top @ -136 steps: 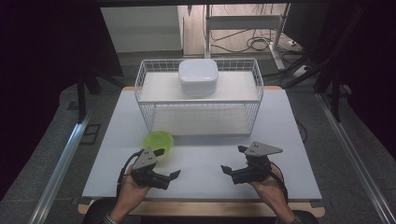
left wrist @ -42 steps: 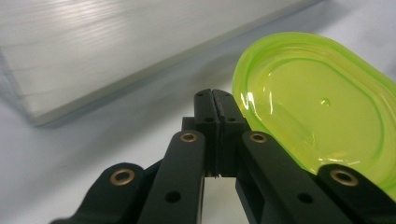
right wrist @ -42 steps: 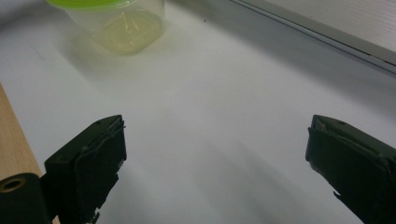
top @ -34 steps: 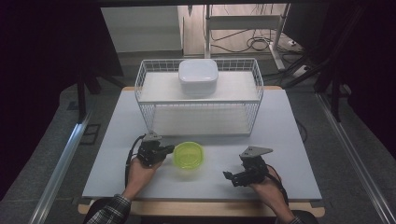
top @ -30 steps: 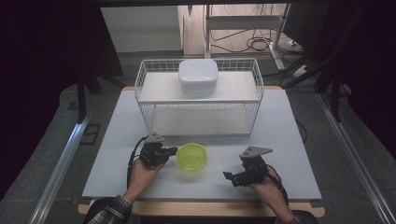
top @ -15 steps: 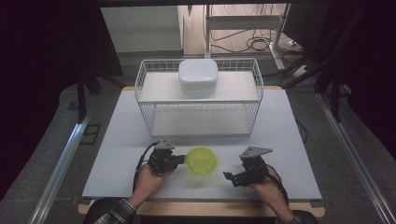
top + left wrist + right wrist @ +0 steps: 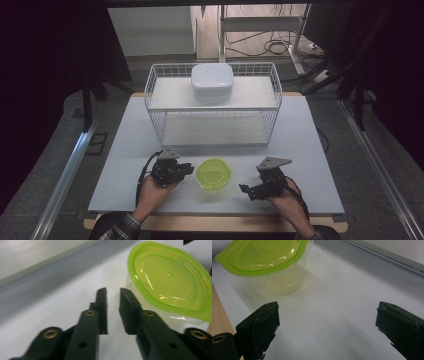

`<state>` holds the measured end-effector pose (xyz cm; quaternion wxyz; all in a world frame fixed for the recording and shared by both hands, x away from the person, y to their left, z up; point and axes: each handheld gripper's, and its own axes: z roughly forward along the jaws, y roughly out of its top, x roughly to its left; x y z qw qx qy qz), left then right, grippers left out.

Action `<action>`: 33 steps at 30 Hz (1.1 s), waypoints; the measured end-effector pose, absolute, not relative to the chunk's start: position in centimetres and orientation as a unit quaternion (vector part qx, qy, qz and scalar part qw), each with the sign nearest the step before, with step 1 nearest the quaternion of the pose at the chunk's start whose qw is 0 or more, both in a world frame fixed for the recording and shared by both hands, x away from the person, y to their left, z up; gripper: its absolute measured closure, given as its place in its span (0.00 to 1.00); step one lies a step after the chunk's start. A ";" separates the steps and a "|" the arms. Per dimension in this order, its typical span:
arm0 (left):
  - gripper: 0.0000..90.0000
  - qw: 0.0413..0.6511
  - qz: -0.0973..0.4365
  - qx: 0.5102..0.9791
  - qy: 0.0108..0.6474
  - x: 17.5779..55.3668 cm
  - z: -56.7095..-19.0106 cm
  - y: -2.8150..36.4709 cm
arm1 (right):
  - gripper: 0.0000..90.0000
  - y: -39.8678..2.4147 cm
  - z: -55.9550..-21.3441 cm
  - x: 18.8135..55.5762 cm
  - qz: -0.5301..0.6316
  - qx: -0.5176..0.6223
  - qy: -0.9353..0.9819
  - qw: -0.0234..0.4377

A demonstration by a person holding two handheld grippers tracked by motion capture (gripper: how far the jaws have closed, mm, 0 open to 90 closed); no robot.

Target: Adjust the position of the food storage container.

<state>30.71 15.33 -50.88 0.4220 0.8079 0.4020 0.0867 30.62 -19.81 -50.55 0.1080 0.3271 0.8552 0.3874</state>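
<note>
Sitting on the white table (image 7: 125,150) between the two grippers, near the front edge, the green-lidded container (image 7: 214,173) stands free, just right of the left gripper (image 7: 186,169), whose jaws have just been opening and hold nothing, while the right gripper (image 7: 245,189) gapes wide and empty.

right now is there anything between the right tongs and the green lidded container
Nothing: in the high view a bare strip of table separates the right tongs from the green lidded container. The right gripper view shows the same.
</note>
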 end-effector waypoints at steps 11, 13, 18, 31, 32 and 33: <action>0.27 0.445 0.138 0.792 0.394 29.4 -50.2 17.2 | 0.06 -19.8 -50.5 30.6 0.390 0.323 0.855 0.108; 0.23 0.453 0.137 0.791 0.389 29.0 -50.2 17.4 | 0.06 -19.8 -50.5 30.5 0.391 0.323 0.855 0.108; 0.12 0.438 0.151 0.801 0.379 28.2 -50.3 17.3 | 0.06 -19.8 -50.5 30.5 0.392 0.322 0.855 0.108; 0.05 0.427 0.157 0.815 0.358 26.8 -51.4 17.3 | 0.06 -19.6 -50.6 30.5 0.389 0.316 0.858 0.107; 0.05 0.427 0.158 0.816 0.356 26.7 -51.4 17.3 | 0.06 -19.6 -50.6 30.5 0.389 0.316 0.859 0.107; 0.05 0.426 0.161 0.816 0.355 26.7 -51.5 17.4 | 0.06 -19.6 -50.7 30.5 0.389 0.316 0.859 0.107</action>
